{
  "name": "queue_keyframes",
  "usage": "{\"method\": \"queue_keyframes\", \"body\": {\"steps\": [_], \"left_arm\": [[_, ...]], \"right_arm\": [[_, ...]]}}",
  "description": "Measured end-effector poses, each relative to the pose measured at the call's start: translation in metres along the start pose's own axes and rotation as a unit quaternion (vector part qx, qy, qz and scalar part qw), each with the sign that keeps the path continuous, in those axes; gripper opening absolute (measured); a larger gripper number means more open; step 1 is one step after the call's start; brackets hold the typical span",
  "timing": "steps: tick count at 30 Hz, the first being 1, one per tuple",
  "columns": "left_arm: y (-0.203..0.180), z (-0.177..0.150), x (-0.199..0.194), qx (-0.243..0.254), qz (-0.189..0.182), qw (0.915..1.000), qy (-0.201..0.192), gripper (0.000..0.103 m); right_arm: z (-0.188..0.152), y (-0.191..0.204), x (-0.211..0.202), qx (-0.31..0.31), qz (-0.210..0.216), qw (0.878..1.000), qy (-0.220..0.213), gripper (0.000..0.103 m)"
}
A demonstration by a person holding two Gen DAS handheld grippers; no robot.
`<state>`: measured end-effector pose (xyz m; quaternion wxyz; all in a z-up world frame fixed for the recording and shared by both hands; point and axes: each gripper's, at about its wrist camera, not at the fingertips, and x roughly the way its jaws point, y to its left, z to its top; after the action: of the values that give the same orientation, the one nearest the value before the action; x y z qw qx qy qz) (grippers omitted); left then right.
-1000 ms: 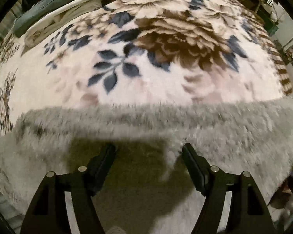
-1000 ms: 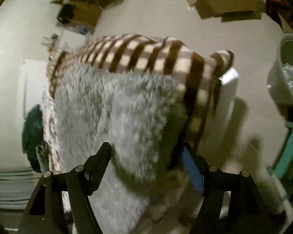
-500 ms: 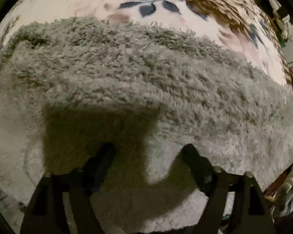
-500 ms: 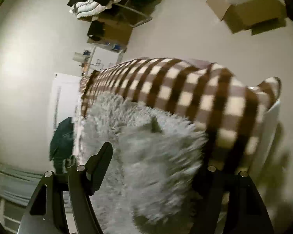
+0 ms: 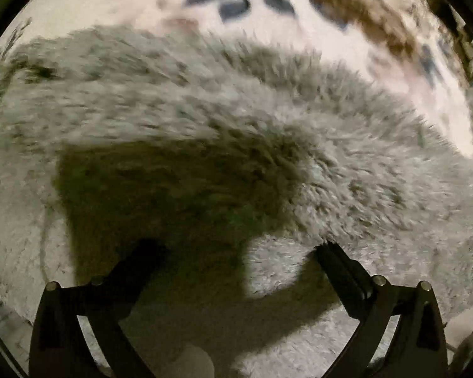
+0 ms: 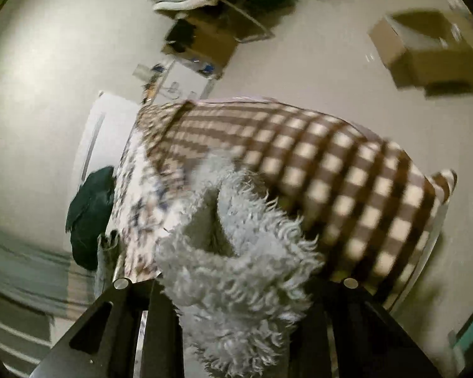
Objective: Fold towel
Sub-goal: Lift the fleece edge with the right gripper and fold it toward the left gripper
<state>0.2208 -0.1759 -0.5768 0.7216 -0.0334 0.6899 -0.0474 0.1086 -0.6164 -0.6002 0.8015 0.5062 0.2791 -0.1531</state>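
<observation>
Left claw (image 5: 239, 252) is seen opening wide over the shaggy grey towel (image 5: 205, 119), spread on a floral blanket (image 5: 347, 15); a bunched towel fold is being clamped by the closing right claw (image 6: 236, 286).

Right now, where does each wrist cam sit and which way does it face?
Left wrist: on the left gripper, facing down onto the grey shaggy towel over a floral blanket; jaws opening, nothing between.
Right wrist: on the right gripper, angled down across the checked blanket and floor; jaws closing on a towel corner.
Shared: the towel.
</observation>
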Motion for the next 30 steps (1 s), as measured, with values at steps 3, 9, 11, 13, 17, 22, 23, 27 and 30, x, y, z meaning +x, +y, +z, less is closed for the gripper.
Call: {"method": "queue_keyframes", "body": {"steps": [3, 9, 11, 13, 17, 22, 23, 27, 30], "left_arm": [[0.015, -0.005, -0.030, -0.004, 0.004, 0.9995, -0.032, 0.103], [0.077, -0.025, -0.093, -0.045, -0.013, 0.9962, -0.073, 0.103], [0.108, -0.034, -0.108, -0.062, -0.011, 0.9945, -0.083, 0.103], [0.147, -0.045, -0.098, -0.079, -0.010, 0.9931, -0.087, 0.103], [0.215, -0.057, -0.103, -0.116, -0.006, 0.9894, -0.088, 0.103], [0.276, -0.066, -0.106, -0.138, 0.026, 0.9865, -0.084, 0.103], [0.285, -0.066, -0.105, -0.143, 0.024, 0.9858, -0.084, 0.103], [0.300, -0.067, -0.116, -0.138, 0.015, 0.9856, -0.096, 0.103], [0.285, -0.057, -0.124, -0.115, 0.002, 0.9872, -0.111, 0.103]], "right_arm": [[-0.013, 0.057, -0.015, -0.048, 0.008, 0.999, 0.003, 0.026], [-0.079, 0.161, -0.034, -0.156, 0.018, 0.987, 0.026, 0.026], [-0.117, 0.194, -0.030, -0.191, 0.023, 0.980, 0.047, 0.026], [-0.162, 0.224, -0.021, -0.232, 0.027, 0.970, 0.072, 0.026], [-0.262, 0.259, 0.017, -0.294, 0.036, 0.944, 0.148, 0.026], [-0.385, 0.274, 0.066, -0.396, -0.002, 0.893, 0.214, 0.026], [-0.401, 0.273, 0.072, -0.412, -0.017, 0.884, 0.220, 0.026], [-0.443, 0.269, 0.099, -0.457, -0.091, 0.833, 0.299, 0.059], [-0.435, 0.276, 0.075, -0.440, -0.034, 0.829, 0.344, 0.074]]}}
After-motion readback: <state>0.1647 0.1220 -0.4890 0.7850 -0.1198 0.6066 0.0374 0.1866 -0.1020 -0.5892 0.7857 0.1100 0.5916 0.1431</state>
